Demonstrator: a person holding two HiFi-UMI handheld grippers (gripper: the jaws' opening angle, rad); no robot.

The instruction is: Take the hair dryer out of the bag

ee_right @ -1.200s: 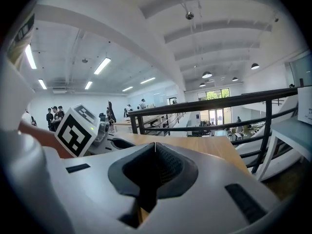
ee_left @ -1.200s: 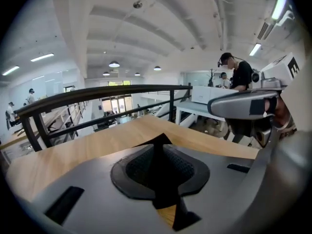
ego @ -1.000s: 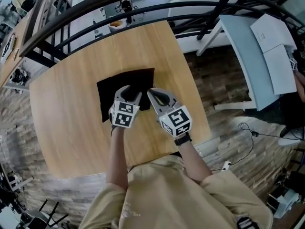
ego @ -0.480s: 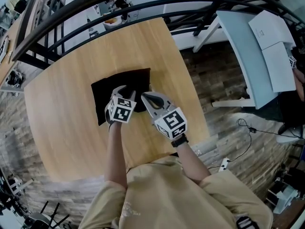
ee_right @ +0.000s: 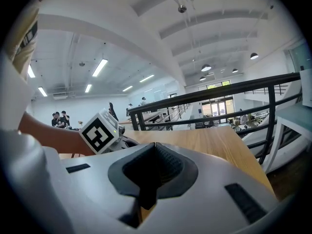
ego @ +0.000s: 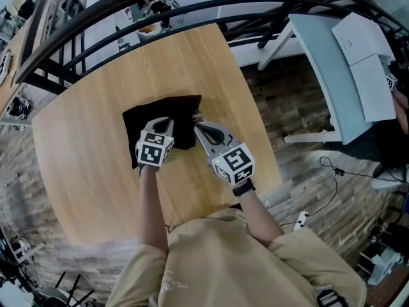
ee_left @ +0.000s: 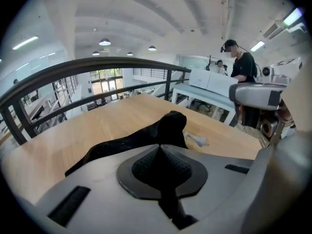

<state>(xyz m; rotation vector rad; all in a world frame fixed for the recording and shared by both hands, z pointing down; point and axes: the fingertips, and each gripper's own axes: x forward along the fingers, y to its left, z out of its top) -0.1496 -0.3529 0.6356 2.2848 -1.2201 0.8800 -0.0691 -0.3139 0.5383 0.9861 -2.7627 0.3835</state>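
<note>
A flat black cloth bag (ego: 156, 115) lies on the round wooden table (ego: 96, 158). The hair dryer itself does not show. My left gripper (ego: 162, 125) rests on the bag's near part; its jaws have just been closing and now pinch black cloth, as the left gripper view shows (ee_left: 161, 149). Beyond them the bag (ee_left: 168, 128) humps up, with a small pale grey piece (ee_left: 196, 140) lying on the wood beside it. My right gripper (ego: 197, 126) is shut at the bag's right edge. Its pads (ee_right: 168, 167) meet, and I cannot tell whether cloth is caught between them.
A black curved railing (ego: 192, 8) runs behind the table. A pale desk with white papers (ego: 358, 50) stands to the right, and cables (ego: 332, 178) lie on the plank floor. A person in black (ee_left: 242, 67) stands far off.
The left jaws, open over the bag a second ago, have closed on its cloth, and that gripper has shifted slightly left. The right gripper has stayed put and shut.
</note>
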